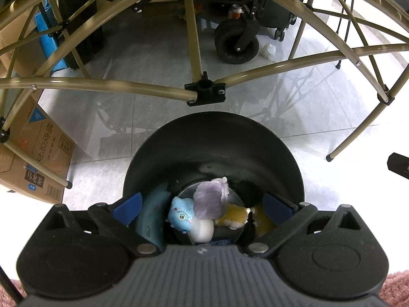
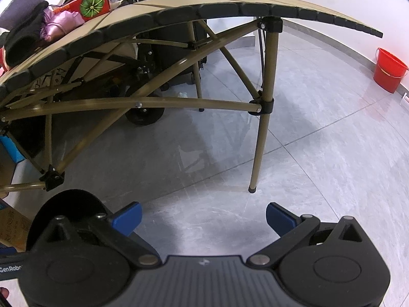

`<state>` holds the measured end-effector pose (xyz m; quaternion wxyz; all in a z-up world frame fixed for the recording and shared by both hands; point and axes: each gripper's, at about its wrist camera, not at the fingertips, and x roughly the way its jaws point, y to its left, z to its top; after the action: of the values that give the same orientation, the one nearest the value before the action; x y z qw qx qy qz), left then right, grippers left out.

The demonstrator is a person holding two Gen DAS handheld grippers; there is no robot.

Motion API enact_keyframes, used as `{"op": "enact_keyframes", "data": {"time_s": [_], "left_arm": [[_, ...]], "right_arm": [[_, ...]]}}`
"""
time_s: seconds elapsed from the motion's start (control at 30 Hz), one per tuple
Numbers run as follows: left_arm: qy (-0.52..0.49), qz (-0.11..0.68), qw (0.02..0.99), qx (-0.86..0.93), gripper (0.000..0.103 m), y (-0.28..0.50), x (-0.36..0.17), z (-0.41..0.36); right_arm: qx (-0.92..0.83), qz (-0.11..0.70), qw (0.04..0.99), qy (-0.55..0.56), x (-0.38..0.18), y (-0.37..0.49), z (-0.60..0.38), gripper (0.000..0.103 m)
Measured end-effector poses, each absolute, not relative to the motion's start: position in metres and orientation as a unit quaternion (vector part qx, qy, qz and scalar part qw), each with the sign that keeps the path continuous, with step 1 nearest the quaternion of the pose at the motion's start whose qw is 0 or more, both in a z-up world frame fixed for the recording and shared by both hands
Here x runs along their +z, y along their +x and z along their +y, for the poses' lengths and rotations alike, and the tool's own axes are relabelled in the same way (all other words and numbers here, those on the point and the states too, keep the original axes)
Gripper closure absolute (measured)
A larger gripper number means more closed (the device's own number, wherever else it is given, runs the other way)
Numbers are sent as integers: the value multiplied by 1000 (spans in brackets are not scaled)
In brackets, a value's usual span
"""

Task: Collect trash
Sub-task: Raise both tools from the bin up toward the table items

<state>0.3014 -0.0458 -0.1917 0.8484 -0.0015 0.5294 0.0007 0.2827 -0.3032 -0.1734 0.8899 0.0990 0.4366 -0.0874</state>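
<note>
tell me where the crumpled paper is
In the left wrist view, the crumpled paper lies on the floor under the table, upper right of centre, just right of the black wheel.

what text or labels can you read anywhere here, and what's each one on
"橘皮乌龙" on the cardboard box at the left wrist view's left.
"乌龙茶" on the same box's lower face, beside a barcode.
"GenRobo", cut off by the frame edge, on a black part at the right wrist view's left.
Smaller box print: too small to read.

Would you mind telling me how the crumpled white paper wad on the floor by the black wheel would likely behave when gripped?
The crumpled white paper wad looks light and soft, so it should squash between the fingers. It would probably skid on the glossy grey tile floor if nudged.
</note>
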Motion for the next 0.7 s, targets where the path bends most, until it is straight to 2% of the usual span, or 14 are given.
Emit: {"op": "enact_keyframes", "data": {"time_s": [0.7], "left_arm": [[24,416,909,-18,0,270,-140,-51]], "right_arm": [[-67,369,922,92,-146,267,-294,0]]}}
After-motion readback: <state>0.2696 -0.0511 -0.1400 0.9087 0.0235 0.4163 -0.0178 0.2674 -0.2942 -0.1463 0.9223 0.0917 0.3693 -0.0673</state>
